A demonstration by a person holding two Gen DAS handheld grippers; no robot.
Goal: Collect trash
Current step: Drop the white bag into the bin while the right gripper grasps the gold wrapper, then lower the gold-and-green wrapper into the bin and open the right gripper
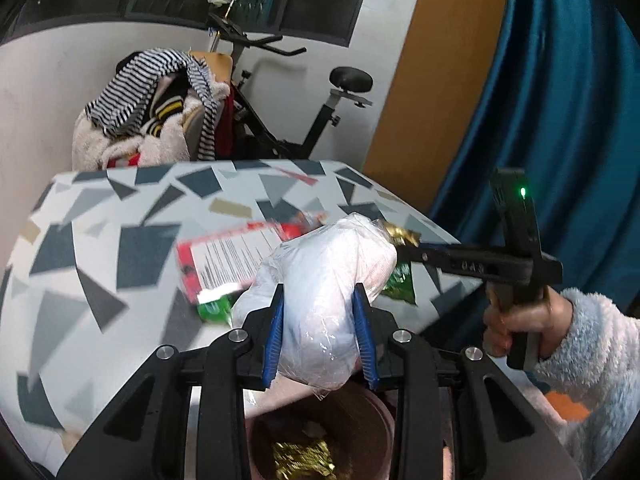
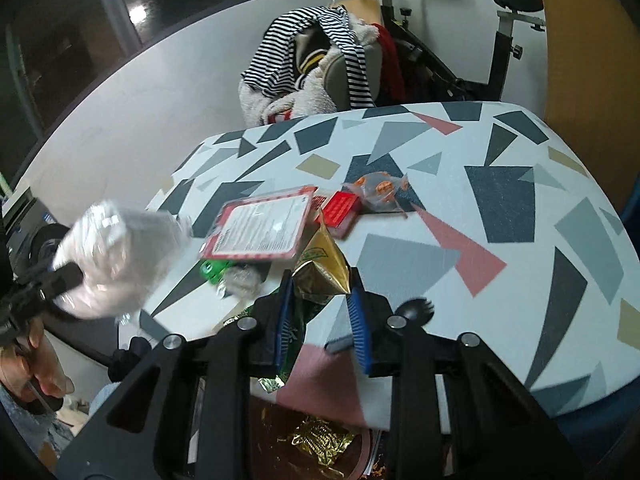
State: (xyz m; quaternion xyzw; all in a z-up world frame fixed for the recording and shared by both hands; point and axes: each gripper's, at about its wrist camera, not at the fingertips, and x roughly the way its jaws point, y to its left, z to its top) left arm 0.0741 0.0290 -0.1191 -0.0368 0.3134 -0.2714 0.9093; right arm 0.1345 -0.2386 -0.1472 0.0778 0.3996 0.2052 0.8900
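Crinkly clear plastic bag (image 1: 320, 292) (puffy) clamped in left tongs (image 1: 319, 332); right tongs (image 2: 320, 312) pinch creased gold-green foil wrapper (image 2: 320, 272).

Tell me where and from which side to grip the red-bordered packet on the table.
Grip the red-bordered packet at its right edge, coming in low from the near side. It lies flat but is propped on the green wrapper and other trash, so that edge looks raised clear of the table.
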